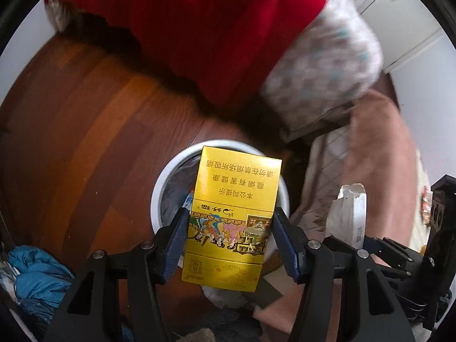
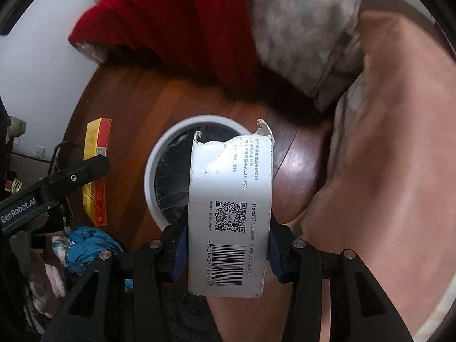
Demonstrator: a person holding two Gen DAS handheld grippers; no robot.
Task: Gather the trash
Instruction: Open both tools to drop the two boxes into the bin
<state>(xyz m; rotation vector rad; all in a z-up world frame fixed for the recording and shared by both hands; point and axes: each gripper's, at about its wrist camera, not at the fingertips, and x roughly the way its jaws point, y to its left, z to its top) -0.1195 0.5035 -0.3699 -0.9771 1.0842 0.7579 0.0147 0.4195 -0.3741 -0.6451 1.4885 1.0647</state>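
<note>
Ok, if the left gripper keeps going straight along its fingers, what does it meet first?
Probably the round white bin with a dark liner, directly beyond the yellow cardboard box that the left gripper holds; depth is unclear.

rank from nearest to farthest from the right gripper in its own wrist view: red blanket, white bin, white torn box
1. white torn box, clamped in the right gripper
2. white bin, on the floor just beyond the box
3. red blanket, at the top, past the bin

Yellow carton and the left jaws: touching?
Touching. In the left wrist view both blue pads of the left gripper press flat against the side edges of the yellow carton, no gap on either side, holding it above the white bin.
</note>
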